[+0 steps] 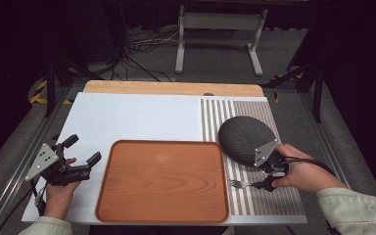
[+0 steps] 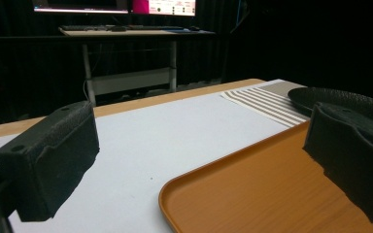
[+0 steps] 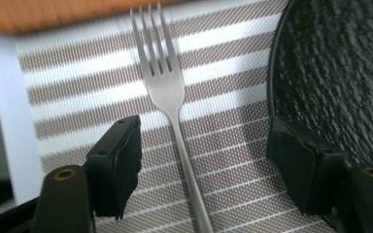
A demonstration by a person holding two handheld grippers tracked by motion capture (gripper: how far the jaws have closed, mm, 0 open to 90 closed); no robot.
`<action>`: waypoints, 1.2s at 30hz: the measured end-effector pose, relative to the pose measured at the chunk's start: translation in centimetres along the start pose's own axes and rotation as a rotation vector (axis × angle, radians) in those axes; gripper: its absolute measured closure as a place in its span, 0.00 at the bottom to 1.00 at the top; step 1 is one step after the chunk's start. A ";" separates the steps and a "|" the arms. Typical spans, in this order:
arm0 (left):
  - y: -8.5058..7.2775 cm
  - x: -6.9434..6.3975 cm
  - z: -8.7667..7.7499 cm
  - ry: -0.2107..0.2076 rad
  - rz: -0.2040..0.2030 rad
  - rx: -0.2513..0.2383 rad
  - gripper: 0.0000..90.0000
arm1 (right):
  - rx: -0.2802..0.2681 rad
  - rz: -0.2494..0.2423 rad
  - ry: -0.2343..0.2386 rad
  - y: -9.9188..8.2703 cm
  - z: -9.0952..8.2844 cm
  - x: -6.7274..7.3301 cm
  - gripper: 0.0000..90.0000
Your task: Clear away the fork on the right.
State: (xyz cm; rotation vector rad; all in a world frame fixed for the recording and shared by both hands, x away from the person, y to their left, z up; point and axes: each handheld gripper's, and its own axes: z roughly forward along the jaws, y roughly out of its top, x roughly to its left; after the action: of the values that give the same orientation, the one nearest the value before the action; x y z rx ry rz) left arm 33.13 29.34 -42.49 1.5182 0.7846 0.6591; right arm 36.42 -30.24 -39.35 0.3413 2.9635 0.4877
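striped mat [image 3: 126, 63] | fork [image 3: 167, 92] between open right tongs [image 3: 206, 167] | no legible writing

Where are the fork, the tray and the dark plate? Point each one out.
fork [image 3: 165, 90]: right gripper view, on the neck below the tines.
tray [image 1: 164, 178]: high view, on the bare wooden floor.
dark plate [image 1: 242, 137]: high view, on its textured face.

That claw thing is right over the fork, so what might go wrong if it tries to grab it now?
The fork lies flat on the striped mat, so the open right hand-held gripper may slip off its thin handle. The dark plate sits right beside one jaw and could get bumped. Its tines point toward the tray.
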 end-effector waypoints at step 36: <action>0.1 0.0 0.0 -0.003 0.007 -0.001 0.00 | 0.305 -0.224 0.121 0.4 2.3 -0.3 0.95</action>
State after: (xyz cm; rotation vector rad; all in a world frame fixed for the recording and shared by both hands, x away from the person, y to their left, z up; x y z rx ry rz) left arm 33.10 29.35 -42.39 1.5214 0.7763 0.6622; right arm 37.10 -29.24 -41.34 0.0031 3.1404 0.0312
